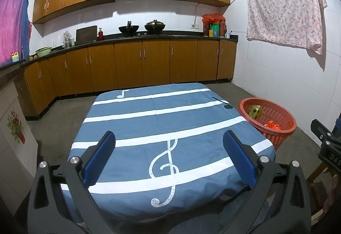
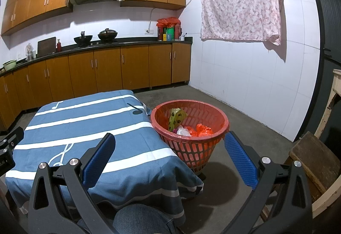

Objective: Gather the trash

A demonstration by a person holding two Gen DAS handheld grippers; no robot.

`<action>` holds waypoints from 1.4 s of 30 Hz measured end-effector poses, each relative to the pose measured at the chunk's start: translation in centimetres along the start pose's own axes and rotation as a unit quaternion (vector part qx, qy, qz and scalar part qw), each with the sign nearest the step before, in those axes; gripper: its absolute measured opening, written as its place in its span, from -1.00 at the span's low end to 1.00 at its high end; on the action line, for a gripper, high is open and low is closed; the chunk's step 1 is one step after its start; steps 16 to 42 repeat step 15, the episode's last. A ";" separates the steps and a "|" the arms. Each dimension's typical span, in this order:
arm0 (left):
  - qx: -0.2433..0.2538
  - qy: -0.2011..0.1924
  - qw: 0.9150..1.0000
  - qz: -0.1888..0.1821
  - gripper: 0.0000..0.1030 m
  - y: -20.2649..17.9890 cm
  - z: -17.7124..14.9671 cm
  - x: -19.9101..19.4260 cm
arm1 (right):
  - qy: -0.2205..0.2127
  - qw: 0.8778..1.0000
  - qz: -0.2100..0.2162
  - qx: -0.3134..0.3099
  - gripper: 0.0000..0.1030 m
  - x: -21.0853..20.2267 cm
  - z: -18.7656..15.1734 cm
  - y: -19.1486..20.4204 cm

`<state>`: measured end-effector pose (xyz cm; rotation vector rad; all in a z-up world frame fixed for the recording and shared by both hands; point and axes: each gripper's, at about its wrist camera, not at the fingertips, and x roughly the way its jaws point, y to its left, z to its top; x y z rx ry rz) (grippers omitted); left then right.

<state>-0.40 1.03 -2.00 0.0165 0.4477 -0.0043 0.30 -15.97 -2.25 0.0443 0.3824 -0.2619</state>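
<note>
Red basket (image 2: 189,127) ahead of right hand-held gripper (image 2: 169,156)

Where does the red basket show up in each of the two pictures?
Left wrist view: basket at the right edge, on the floor beside the table's far right corner.
Right wrist view: basket near the centre, right of the table.
Shared landmark: the black music note beside it.
</note>
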 end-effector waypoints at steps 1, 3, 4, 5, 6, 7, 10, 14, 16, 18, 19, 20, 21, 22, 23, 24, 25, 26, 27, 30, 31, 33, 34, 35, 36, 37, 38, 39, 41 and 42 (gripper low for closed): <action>0.000 0.000 1.000 0.000 0.92 0.0 0.1 0.0 | 0.000 1.000 0.000 0.000 0.97 -0.1 0.0 0.0; 0.000 0.001 1.000 -0.001 0.92 0.0 0.0 0.0 | 0.000 1.000 0.000 0.000 0.97 0.0 0.0 0.0; -0.001 0.001 1.000 -0.001 0.92 0.0 0.1 0.0 | 0.000 1.000 0.000 0.000 0.97 0.0 0.0 0.0; -0.001 0.001 1.000 -0.001 0.92 0.0 0.0 0.0 | 0.000 1.000 0.000 0.000 0.97 0.0 0.0 0.0; -0.001 0.001 1.000 0.000 0.92 0.0 0.0 0.0 | 0.000 1.000 0.000 0.000 0.97 0.0 0.0 -0.1; 0.000 0.001 1.000 0.000 0.92 0.0 0.1 0.0 | 0.000 1.000 0.000 0.000 0.97 0.0 0.0 -0.1; 0.000 0.000 1.000 0.000 0.92 -0.1 0.1 0.0 | 0.001 1.000 0.000 0.001 0.97 0.0 0.0 -0.1; 0.000 0.001 1.000 0.000 0.92 -0.1 0.1 -0.1 | 0.000 1.000 0.000 0.000 0.97 -0.1 0.1 -0.1; -0.001 0.001 1.000 0.000 0.92 -0.1 0.0 -0.1 | 0.000 1.000 0.000 0.000 0.97 -0.1 0.1 -0.1; -0.001 0.001 1.000 0.000 0.92 -0.1 0.0 -0.1 | 0.000 1.000 0.000 0.000 0.97 -0.1 0.1 -0.1; -0.001 0.001 1.000 0.000 0.92 -0.1 0.0 -0.1 | 0.000 1.000 0.000 0.000 0.97 -0.1 0.1 -0.1; -0.001 0.001 1.000 0.000 0.92 -0.1 0.0 -0.1 | 0.000 1.000 0.000 0.000 0.97 -0.1 0.1 -0.1; -0.001 0.001 1.000 0.000 0.92 -0.1 0.0 -0.1 | 0.000 1.000 0.000 0.000 0.97 -0.1 0.1 -0.1; -0.001 0.001 1.000 0.000 0.92 -0.1 0.0 -0.1 | 0.000 1.000 0.000 0.000 0.97 -0.1 0.1 -0.1; -0.001 0.001 1.000 0.000 0.92 -0.1 0.0 -0.1 | 0.000 1.000 0.000 0.000 0.97 -0.1 0.1 -0.1; -0.001 0.001 1.000 0.000 0.92 -0.1 0.0 -0.1 | 0.000 1.000 0.000 0.000 0.97 -0.1 0.1 -0.1; -0.001 0.001 1.000 0.000 0.92 -0.1 0.0 -0.1 | 0.000 1.000 0.000 0.000 0.97 -0.1 0.1 -0.1; -0.001 0.001 1.000 0.000 0.92 -0.1 0.0 -0.1 | 0.000 1.000 0.000 0.000 0.97 -0.1 0.1 -0.1; -0.001 0.001 1.000 0.000 0.92 -0.1 0.0 -0.1 | 0.000 1.000 0.000 0.000 0.97 -0.1 0.1 -0.1; -0.001 0.001 1.000 0.000 0.92 -0.1 0.0 -0.1 | 0.000 1.000 0.000 0.000 0.97 -0.1 0.1 -0.1; -0.001 0.001 1.000 0.000 0.92 -0.1 0.0 -0.1 | 0.000 1.000 0.000 0.000 0.97 -0.1 0.1 -0.1; -0.001 0.001 1.000 0.000 0.92 -0.1 0.0 -0.1 | 0.000 1.000 0.000 0.000 0.97 -0.1 0.1 -0.1; -0.001 0.001 1.000 0.000 0.92 -0.1 0.0 -0.1 | 0.000 1.000 0.000 0.000 0.97 -0.1 0.1 -0.1; -0.001 0.001 1.000 0.000 0.92 -0.1 0.0 -0.1 | 0.000 1.000 0.000 0.000 0.97 -0.1 0.1 -0.1; -0.001 0.001 1.000 0.000 0.92 -0.1 0.0 -0.1 | 0.000 1.000 0.000 0.000 0.97 -0.1 0.1 -0.1; -0.001 0.001 1.000 0.000 0.92 -0.1 0.0 -0.1 | 0.000 1.000 0.000 0.000 0.97 -0.1 0.1 -0.1; -0.001 0.001 1.000 0.000 0.92 -0.1 0.0 -0.1 | 0.000 1.000 0.000 0.000 0.97 -0.1 0.1 -0.1; -0.001 0.001 1.000 0.000 0.92 -0.1 0.0 -0.1 | 0.000 1.000 0.000 0.000 0.97 -0.1 0.1 -0.1; -0.001 0.001 1.000 0.000 0.92 -0.1 0.0 -0.1 | 0.000 1.000 0.000 0.000 0.97 -0.1 0.1 -0.1; -0.001 0.001 1.000 0.000 0.92 -0.1 0.0 -0.1 | 0.000 1.000 0.000 0.000 0.97 -0.1 0.1 -0.1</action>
